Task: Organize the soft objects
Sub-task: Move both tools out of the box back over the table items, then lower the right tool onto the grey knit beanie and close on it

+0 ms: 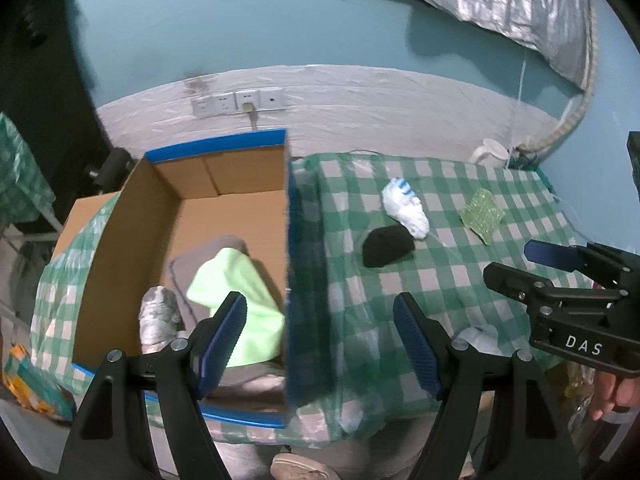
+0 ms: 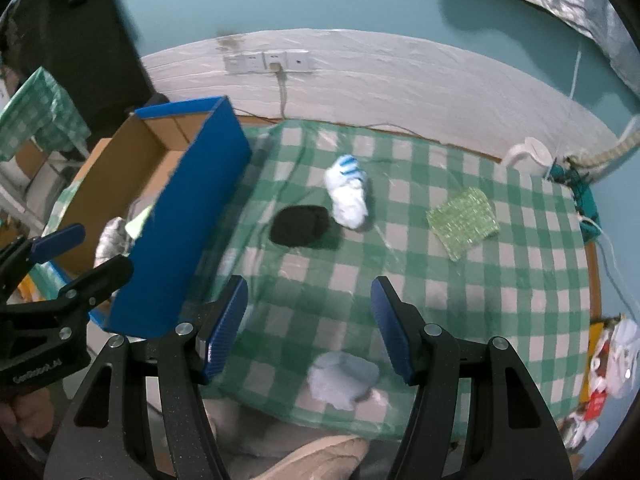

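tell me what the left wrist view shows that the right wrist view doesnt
Only the left wrist view looks down into the box, showing the whole lime cloth on a grey cloth beside a grey sock.

Only the right wrist view shows the pale blue sock in full, at the near table edge, and the packets at far right.

Both show the black sock, striped sock, green scrubber, white kettle, and both tongs open and empty.

Black claw (image 1: 320, 332) arms, blue ribbed pads (silver screws).
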{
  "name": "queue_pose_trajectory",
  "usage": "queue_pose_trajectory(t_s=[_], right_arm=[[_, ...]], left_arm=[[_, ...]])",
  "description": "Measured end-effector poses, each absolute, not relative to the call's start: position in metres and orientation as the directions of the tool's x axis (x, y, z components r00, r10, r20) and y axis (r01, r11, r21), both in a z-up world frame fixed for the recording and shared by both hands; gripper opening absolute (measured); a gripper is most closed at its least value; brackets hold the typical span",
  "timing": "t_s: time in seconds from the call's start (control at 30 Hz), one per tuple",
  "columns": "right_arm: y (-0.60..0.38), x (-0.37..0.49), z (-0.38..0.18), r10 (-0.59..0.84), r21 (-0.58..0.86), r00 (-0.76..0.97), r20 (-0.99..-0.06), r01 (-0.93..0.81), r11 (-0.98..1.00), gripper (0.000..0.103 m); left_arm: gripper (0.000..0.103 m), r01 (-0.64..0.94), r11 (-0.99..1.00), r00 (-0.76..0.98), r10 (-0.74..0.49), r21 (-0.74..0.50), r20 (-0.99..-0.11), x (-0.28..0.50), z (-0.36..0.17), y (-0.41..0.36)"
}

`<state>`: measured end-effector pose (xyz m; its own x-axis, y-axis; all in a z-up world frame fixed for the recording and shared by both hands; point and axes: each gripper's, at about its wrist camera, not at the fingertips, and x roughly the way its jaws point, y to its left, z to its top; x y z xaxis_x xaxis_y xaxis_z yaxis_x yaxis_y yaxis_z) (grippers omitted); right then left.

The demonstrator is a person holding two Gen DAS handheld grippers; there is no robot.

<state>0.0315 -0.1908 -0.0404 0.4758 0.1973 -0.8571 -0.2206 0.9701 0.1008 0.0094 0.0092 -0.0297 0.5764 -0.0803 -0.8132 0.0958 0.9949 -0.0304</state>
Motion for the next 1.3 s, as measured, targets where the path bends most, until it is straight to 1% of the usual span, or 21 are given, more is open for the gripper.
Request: queue_pose_trajectory(t_s=[0.17,0.53,0.73,1.03,1.3], right_arm=[[-0.209,0.026,-0.054,0.186,0.109,0.455,-0.871,-0.190,0.976,0.063],[-0.224,0.018,-0.091,0.178,0.122,0.378,-0.908,-0.169,0.978,0.063],[-0.221,0.014,-0.110,0.172,0.116,0.332,-0.927,-0.183,0.976,0.063],[-0.216,0.014,-0.137,0.168,0.118,0.271,-0.948,-0.192,0.974,0.063],[-0.215,0.018,-0.158,0.168,0.123,0.249,-0.954,-0.187,0.975,0.063]], left_arm=[[0.080,0.136,0.991,0.561,-0.081,-0.005,-0.824,0.010,-0.036,-0.015],[0.080,0.188,0.980,0.509,-0.045,0.060,-0.860,0.013,-0.064,-0.049],[0.080,0.204,0.977,0.476,-0.044,0.061,-0.878,0.010,-0.077,-0.058],[0.080,0.218,0.971,0.436,-0.012,0.093,-0.900,0.012,-0.097,-0.064],[0.080,0.228,0.968,0.415,0.001,0.105,-0.910,0.013,-0.109,-0.068]])
